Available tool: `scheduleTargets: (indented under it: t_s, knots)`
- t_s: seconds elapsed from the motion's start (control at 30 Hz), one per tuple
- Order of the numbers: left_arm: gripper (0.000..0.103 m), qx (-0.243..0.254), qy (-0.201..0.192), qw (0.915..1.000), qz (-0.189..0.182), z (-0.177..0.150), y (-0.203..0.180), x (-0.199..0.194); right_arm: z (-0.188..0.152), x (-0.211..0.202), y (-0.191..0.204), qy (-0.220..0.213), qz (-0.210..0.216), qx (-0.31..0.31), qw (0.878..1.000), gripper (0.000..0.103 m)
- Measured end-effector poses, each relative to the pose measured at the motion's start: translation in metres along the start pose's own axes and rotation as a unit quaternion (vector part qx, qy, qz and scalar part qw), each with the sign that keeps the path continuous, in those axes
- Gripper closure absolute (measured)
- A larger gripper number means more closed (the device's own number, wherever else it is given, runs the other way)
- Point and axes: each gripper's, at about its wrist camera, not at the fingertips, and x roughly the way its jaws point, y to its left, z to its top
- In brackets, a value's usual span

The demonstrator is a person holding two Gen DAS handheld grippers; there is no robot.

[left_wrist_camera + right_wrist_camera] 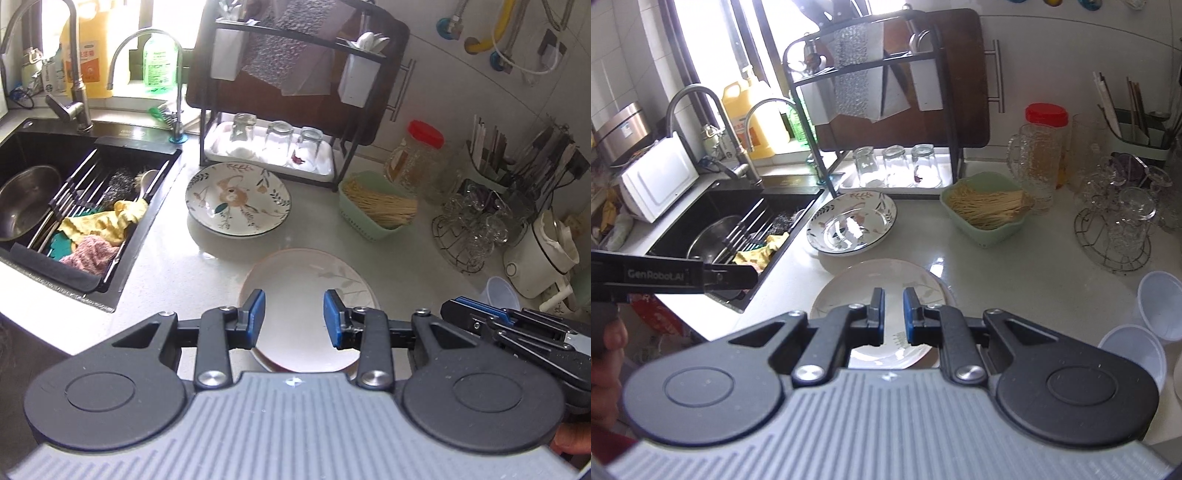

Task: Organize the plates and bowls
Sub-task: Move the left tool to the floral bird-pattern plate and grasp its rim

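A white plate with faint leaf prints (306,277) (882,277) lies on the counter close to me. Beyond it, beside the sink, sits a flower-patterned plate (238,199) (853,223). My left gripper (294,319) hovers over the white plate's near half, open, with nothing between its blue pads. My right gripper (894,314) hangs over the same plate with its pads almost together and nothing held. In the left wrist view the right gripper (480,314) shows at the right edge. The left gripper (731,277) juts in from the left of the right wrist view.
A black sink (40,144) with a steel bowl, a rack and cloths lies left. A dish rack (280,147) holding three upturned glasses stands behind. A green basket of noodles (376,206), a red-lidded jar (417,155), glassware on a wire stand (1119,229) and plastic cups (1160,306) crowd the right.
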Motion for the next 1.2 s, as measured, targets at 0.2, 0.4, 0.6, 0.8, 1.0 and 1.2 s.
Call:
scheduleTargets:
  t_s: [0.2,0.4,0.6,0.8,1.0,1.2]
  knots:
    - [0.063,-0.023,0.021,0.9995,0.007,0.006,0.029,0.013,0.004,0.02,0.014,0.018,0.005,0.004,1.0,0.089]
    - [0.063,-0.036,0.023,0.9987,-0.026,0.03,0.051,0.021,0.018,0.045,0.029,0.018,0.0,0.015,1.0,0.089]
    - [0.063,-0.015,0.014,0.9993,-0.032,0.051,0.075,0.027,0.038,0.073,0.048,0.012,-0.001,0.025,1.0,0.089]
    - [0.063,-0.034,0.012,0.9989,-0.031,0.065,0.112,0.042,0.056,0.096,0.07,0.002,0.005,0.031,1.0,0.089]
    - [0.062,-0.027,0.012,0.9986,-0.044,0.085,0.135,0.059,0.073,0.114,0.095,-0.01,-0.014,-0.004,1.0,0.089]
    - [0.054,-0.008,0.009,0.9991,-0.04,0.103,0.156,0.077,0.088,0.135,0.113,-0.025,-0.031,-0.03,0.999,0.089]
